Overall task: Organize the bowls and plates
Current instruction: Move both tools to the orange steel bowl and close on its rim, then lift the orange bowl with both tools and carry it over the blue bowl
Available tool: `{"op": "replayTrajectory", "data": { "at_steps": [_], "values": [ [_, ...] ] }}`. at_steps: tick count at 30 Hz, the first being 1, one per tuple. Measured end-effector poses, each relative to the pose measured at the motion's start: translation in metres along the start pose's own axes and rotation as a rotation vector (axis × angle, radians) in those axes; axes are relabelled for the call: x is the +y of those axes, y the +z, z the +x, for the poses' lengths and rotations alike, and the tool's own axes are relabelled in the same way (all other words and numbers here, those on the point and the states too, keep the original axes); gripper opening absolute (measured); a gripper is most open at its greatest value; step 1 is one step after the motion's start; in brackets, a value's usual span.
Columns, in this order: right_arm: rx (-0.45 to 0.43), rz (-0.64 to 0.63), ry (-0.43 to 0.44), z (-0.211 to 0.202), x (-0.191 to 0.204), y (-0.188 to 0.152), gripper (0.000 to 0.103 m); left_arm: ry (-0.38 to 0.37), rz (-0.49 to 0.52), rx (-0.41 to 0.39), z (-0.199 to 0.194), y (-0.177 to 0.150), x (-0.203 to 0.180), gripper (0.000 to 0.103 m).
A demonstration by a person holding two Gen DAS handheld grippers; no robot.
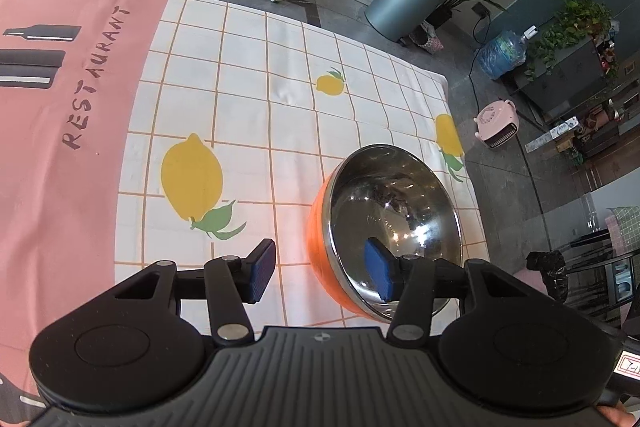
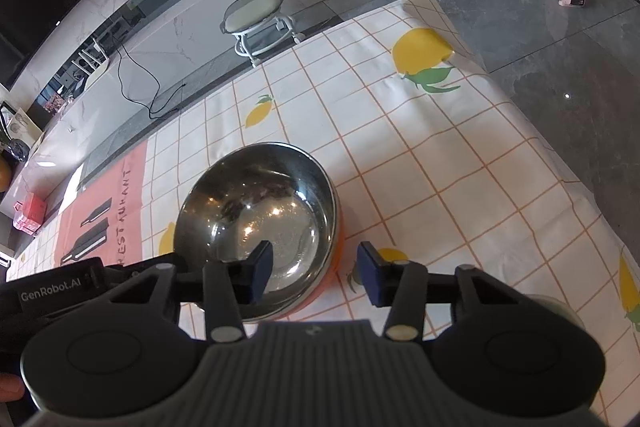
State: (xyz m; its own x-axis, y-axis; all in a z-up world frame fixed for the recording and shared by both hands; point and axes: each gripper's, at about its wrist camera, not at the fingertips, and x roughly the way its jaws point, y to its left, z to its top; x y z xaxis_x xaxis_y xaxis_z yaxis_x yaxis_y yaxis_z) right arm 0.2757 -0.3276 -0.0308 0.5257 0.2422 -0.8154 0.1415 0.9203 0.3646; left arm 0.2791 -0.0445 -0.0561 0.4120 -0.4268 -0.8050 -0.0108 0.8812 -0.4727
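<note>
We hold both grippers over one bowl (image 1: 394, 227) that sits on the tablecloth (image 1: 256, 75), low and right of centre in the left wrist view, low and left of centre in the right wrist view. It is round and deep, mirror-bright steel inside with a smooth orange outer shell.

Our left gripper (image 1: 324, 269) stands open, one blue ribbed pad over the bowl's inside and the other outside over the cloth, so the near rim lies between them; we judge this a setup for pinching the wall. Our right gripper (image 2: 316, 275) is also open, straddling the rim on the opposite side, pads not pressing. Two grips on opposite sides probably steady a slippery, curved rim.

The cloth is thin and slightly creased, white with an orange grid and printed lemons, and a pink panel towards the left.

No plates are in sight.
</note>
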Motion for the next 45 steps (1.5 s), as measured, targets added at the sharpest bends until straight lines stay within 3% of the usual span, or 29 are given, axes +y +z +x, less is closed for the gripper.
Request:
{"op": "replayTrajectory", "data": {
  "at_steps": [2, 8, 11, 13, 24, 38, 45],
  "values": [
    [0.016, 0.008, 0.000, 0.009, 0.001, 0.000, 0.042, 0.008, 0.004, 0.015, 0.007, 0.001, -0.001, 0.055],
    [0.023, 0.007, -0.021, 0.022, 0.004, -0.001, 0.035, 0.007, 0.010, 0.040, 0.020, 0.002, 0.000, 0.032],
    [0.019, 0.004, -0.031, 0.025, 0.004, 0.000, 0.025, -0.002, 0.015, 0.042, 0.021, 0.003, -0.001, 0.024],
    [0.016, 0.009, -0.036, 0.026, 0.002, 0.000, 0.017, 0.011, 0.024, 0.041, 0.020, 0.003, -0.003, 0.023],
    [0.003, 0.010, 0.027, 0.004, 0.013, -0.009, 0.016, 0.026, 0.022, -0.002, -0.024, -0.008, 0.000, 0.023],
    [-0.124, -0.096, 0.121, -0.098, 0.045, -0.047, 0.016, 0.012, 0.043, -0.041, -0.111, -0.056, -0.012, 0.023],
    [-0.108, -0.112, 0.147, -0.135, 0.044, -0.068, 0.016, 0.034, 0.086, -0.071, -0.139, -0.085, -0.025, 0.023]
  ]
}}
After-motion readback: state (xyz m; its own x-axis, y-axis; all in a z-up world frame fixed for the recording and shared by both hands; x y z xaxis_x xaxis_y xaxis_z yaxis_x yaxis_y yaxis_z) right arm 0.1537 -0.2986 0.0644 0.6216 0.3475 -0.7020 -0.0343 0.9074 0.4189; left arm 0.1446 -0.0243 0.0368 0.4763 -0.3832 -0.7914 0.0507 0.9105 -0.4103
